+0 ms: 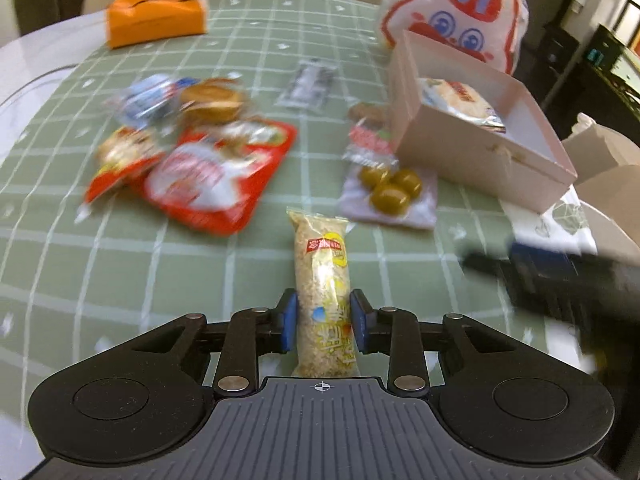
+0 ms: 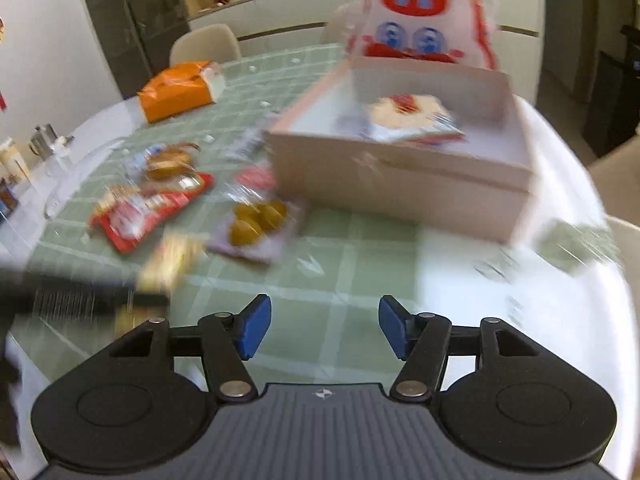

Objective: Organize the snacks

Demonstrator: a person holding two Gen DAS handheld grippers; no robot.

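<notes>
My left gripper (image 1: 323, 322) is shut on a long rice-cracker bar in a clear yellow-printed wrapper (image 1: 322, 268), held above the green checked tablecloth. The pink box (image 1: 480, 156) stands ahead to the right with one snack packet (image 1: 460, 102) inside. My right gripper (image 2: 325, 326) is open and empty, low over the cloth in front of the box (image 2: 400, 184). The left gripper with the bar shows blurred at the left of the right wrist view (image 2: 172, 264). Loose snacks lie left of the box: a red packet (image 1: 208, 184), a pack of green balls (image 1: 390, 190), small bread packs (image 1: 212, 100).
An orange tissue box (image 1: 156, 12) sits at the far side of the table. A white bag with a red cartoon face (image 1: 456, 8) stands behind the pink box. Chairs ring the table. A kettle (image 2: 44, 140) stands far left.
</notes>
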